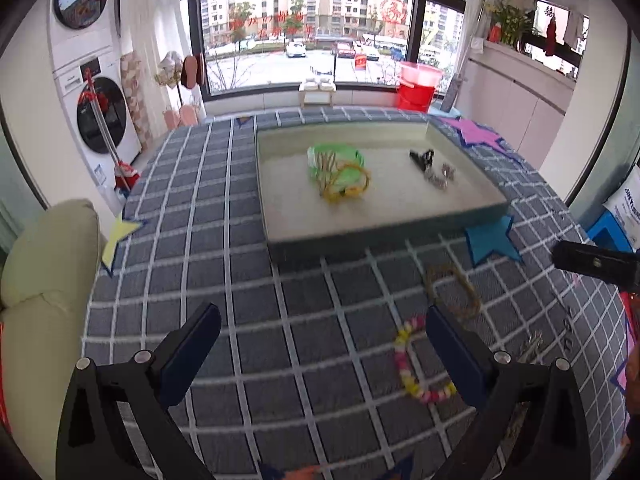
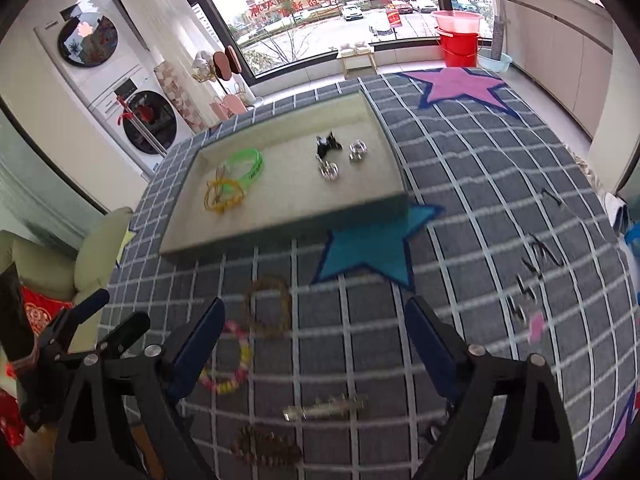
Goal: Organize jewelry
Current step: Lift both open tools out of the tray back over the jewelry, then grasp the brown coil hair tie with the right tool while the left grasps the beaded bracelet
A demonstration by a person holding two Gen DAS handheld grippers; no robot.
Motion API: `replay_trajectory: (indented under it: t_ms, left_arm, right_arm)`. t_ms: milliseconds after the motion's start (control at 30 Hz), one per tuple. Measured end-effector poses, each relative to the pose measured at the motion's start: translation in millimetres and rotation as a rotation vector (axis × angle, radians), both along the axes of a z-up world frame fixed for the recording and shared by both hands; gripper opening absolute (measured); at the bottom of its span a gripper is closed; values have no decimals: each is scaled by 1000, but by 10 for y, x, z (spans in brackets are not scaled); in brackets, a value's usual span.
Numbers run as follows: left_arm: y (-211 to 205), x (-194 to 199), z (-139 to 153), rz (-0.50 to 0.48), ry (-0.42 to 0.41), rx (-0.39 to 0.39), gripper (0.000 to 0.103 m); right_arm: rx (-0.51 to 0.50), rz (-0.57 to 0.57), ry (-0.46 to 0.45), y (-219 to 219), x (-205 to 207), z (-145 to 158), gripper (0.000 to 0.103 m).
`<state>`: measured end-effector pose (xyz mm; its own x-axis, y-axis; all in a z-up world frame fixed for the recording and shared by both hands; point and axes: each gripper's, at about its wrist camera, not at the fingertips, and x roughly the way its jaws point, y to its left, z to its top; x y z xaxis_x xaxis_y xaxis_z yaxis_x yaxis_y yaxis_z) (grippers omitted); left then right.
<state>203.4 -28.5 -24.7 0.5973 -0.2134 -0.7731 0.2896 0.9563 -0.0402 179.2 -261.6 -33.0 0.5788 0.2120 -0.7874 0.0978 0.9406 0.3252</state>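
Note:
A shallow grey tray (image 1: pixel 384 232) (image 2: pixel 280 236) on the checked cloth holds a green bangle (image 1: pixel 340 156) (image 2: pixel 248 164), a yellow cord bracelet (image 1: pixel 348 184) (image 2: pixel 222 196), a black clip (image 1: pixel 422 158) (image 2: pixel 326 144) and silver clips (image 1: pixel 440 176) (image 2: pixel 330 170). On the cloth lie a brown bead bracelet (image 1: pixel 454 288) (image 2: pixel 270 306), a pink-yellow bead bracelet (image 1: pixel 412 364) (image 2: pixel 230 360), a silver hair clip (image 2: pixel 324 408) and a dark bead bracelet (image 2: pixel 266 446). My left gripper (image 1: pixel 324 320) is open and empty. My right gripper (image 2: pixel 316 316) is open and empty above the silver clip.
Felt stars lie on the cloth: blue (image 1: pixel 492 240) (image 2: pixel 372 248), pink (image 2: pixel 460 84), yellow (image 1: pixel 120 236). Small hairpins (image 2: pixel 536 264) lie at the right. A cream sofa arm (image 1: pixel 44 256) is at the left. Washing machines (image 1: pixel 100 116) and red buckets (image 1: pixel 418 88) stand behind.

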Motion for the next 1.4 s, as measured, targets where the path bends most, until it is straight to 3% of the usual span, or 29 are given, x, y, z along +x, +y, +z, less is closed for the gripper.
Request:
replay_trajectory:
  t_ms: [433, 967, 1167, 1400]
  left_arm:
    - [-101, -140, -333, -32, 115, 44, 103]
    - [-274, -81, -475, -66, 144, 72, 103]
    - [-303, -45, -533, -65, 155, 82, 103]
    - [-373, -47, -564, -93, 151, 90, 103]
  right_arm:
    - [-82, 53, 128, 173, -530, -262, 103]
    - [-183, 133, 143, 504, -669, -466, 102]
    - [-173, 139, 159, 541, -625, -517, 91]
    - [-266, 179, 135, 695, -658, -546, 64]
